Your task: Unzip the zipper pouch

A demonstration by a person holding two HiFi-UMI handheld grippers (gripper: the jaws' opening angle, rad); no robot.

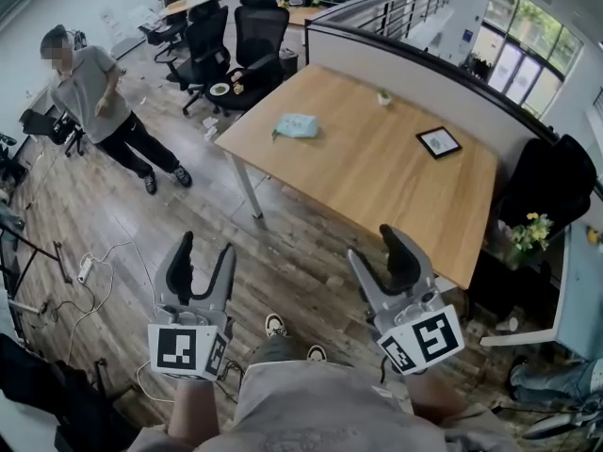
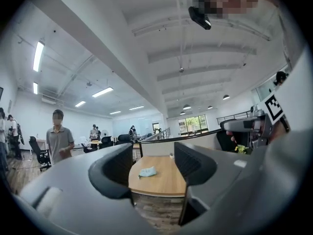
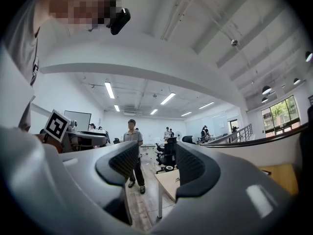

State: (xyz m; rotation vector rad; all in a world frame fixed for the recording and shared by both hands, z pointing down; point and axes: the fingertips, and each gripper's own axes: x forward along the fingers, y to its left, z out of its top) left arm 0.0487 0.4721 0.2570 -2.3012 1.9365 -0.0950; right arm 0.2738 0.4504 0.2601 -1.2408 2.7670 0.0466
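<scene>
Pouch [image 1: 298, 125] on table [image 1: 377, 172], well beyond left gripper [image 1: 202, 266] and right gripper [image 1: 383, 264], fingers [image 1: 179, 262] wide apart, empty.

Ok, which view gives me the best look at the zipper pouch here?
The head view: the zipper pouch lies whole on the wooden table, seen from above and unobstructed. The left gripper view shows it small and low-angled. The right gripper view catches only a table corner, no pouch.

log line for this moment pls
phase: pre-contact | left gripper: open, empty | right gripper: open, empty | pouch: on table, untouched
</scene>
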